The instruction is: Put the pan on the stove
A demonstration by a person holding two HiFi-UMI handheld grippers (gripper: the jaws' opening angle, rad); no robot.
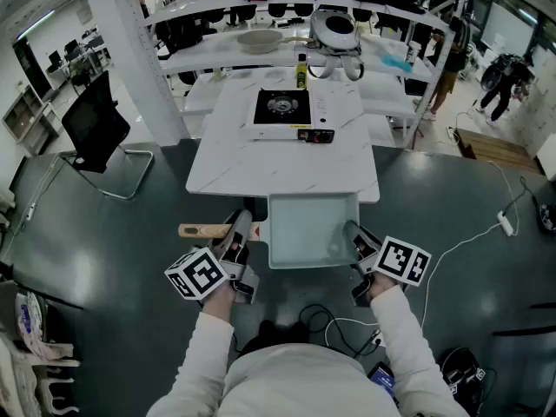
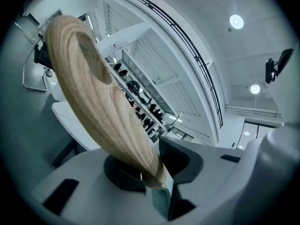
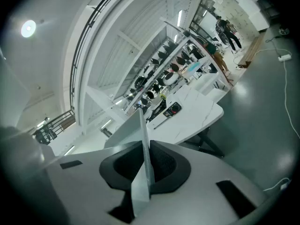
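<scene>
Rigid, likely hefty pan (image 1: 313, 228): left tool (image 1: 236, 234) clamps its wooden handle (image 1: 200, 230), right tool (image 1: 354, 238) pinches the thin, probably slippery rim (image 3: 141, 125).

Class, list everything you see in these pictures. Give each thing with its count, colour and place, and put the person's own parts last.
square pale grey metal pan: one, pale grey, held over the dark floor by the table's near edge
wooden handle: one, light brown, on the pan's left side
white marble-look table: one, white, ahead of the pan
portable gas stove: one, white with black top, on the table's far part
yellow bottle: one, yellow, just behind the stove
black office chair: one, black, left of the table
white shelf rack: one, white, behind the table
white cable: one, white, on the floor at right
left tool: one, grey, shut on the handle
right tool: one, grey, shut on the pan's right rim
</scene>
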